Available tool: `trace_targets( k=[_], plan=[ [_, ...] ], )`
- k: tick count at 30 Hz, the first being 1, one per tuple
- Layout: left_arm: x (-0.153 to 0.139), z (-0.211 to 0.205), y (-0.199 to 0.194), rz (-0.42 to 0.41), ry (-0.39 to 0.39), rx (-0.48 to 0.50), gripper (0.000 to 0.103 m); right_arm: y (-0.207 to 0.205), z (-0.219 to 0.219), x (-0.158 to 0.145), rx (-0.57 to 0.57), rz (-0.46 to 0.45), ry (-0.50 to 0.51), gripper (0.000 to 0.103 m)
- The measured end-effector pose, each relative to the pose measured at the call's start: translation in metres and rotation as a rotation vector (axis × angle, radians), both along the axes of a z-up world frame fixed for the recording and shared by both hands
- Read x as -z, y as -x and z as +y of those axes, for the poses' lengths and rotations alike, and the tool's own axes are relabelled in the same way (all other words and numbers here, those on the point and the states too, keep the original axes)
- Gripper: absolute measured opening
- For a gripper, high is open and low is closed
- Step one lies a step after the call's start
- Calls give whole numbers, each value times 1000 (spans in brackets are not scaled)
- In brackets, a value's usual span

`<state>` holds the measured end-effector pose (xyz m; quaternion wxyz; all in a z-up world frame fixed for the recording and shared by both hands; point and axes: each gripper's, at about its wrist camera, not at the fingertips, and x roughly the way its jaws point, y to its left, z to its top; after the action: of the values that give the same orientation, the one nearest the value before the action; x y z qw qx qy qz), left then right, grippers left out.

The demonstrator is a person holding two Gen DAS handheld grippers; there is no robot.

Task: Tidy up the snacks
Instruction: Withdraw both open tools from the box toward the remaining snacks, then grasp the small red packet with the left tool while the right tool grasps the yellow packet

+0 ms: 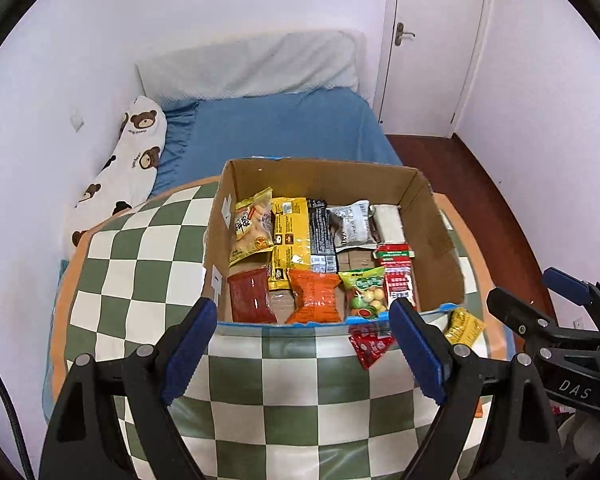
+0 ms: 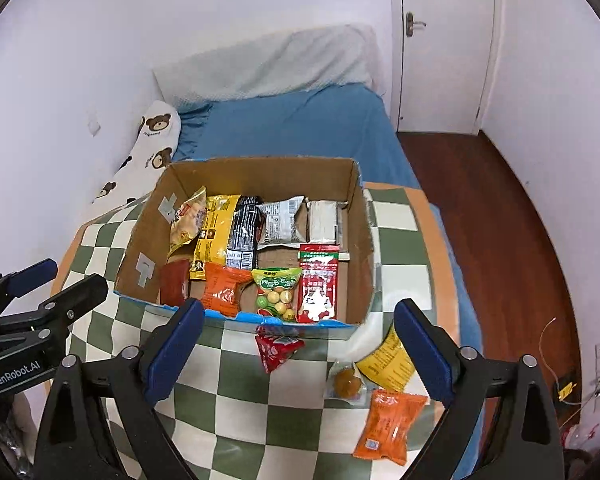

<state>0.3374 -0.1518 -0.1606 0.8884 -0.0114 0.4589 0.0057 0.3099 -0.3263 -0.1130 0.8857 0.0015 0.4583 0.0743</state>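
Observation:
An open cardboard box (image 1: 436,240) (image 2: 360,248) stands on a green-and-white checked cloth (image 1: 140,280) (image 2: 236,392) and holds several snack packets in rows. Outside the box, near its front edge, lie a red triangular packet (image 2: 276,350) (image 1: 370,345), a yellow packet (image 2: 386,362) (image 1: 462,325), a round brown snack in clear wrap (image 2: 347,382) and an orange packet (image 2: 390,424). My left gripper (image 1: 304,320) is open and empty, just in front of the box. My right gripper (image 2: 296,320) is open and empty above the red packet.
The cloth covers a raised surface beside a bed with a blue sheet (image 1: 280,124). A bear-print pillow (image 1: 136,168) lies by the left wall. A white door (image 1: 428,40) and wooden floor (image 2: 500,220) are to the right.

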Motion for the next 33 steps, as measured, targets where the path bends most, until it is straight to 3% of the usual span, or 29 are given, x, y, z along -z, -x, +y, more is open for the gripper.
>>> trace_targets(
  k=[13,15,17,21,27,31,33],
  plan=[
    [-16,-10,33,-32,17,-30,89,43,-18,-30,23,-72,-76,99],
    [-13,-14,31,-18,14,-30,100,42,-30,-26,39,-53,-111,99],
    [-7,-18,28,-2,15,-34,103,39,-43,-19,60,-33,-128,100],
    [21,-32,16,45,11,-39,103,26,-80,18,126,66,-161,100],
    [93,-62,-10,194,-5,-31,103,3,-135,114,222,281,-181,100],
    [140,-80,-25,297,-3,-29,103,-14,-170,180,312,410,-304,100],
    [158,-84,-33,329,-9,-36,103,-19,-178,198,341,427,-348,100]
  ],
)
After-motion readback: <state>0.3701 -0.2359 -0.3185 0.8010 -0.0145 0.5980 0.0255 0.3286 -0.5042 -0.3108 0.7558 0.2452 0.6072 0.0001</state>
